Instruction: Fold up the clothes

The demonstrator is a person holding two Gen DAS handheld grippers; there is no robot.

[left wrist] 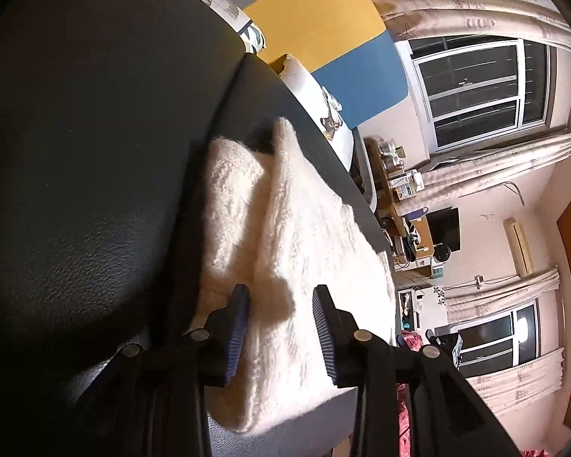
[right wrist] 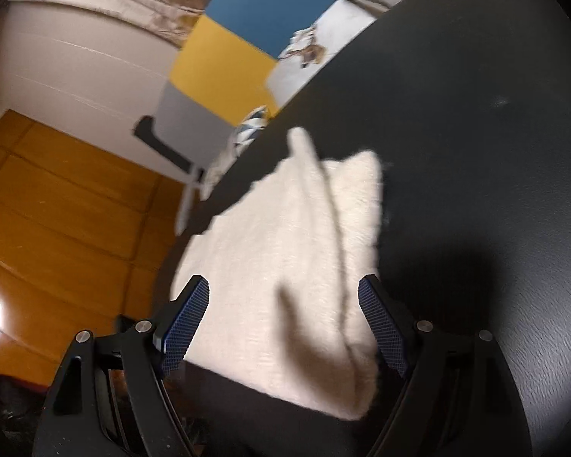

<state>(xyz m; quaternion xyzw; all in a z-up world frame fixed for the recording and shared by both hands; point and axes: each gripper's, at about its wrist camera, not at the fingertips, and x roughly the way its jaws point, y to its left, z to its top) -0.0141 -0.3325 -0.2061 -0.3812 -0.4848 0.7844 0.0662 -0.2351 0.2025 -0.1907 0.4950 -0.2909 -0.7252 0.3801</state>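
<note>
Garment: cream knit sweater (left wrist: 285, 236), folded, centre frame on dark leather surface (left wrist: 76, 152).
Left gripper (left wrist: 281, 304): jaws apart, empty.
Right gripper (right wrist: 283, 297): spread wide, empty.

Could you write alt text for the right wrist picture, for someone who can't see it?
A cream knitted garment lies folded on a dark leather-like surface, seen between the open blue-padded fingers of the right gripper. Behind are an orange wooden floor and blue, yellow and grey wall panels.
</note>
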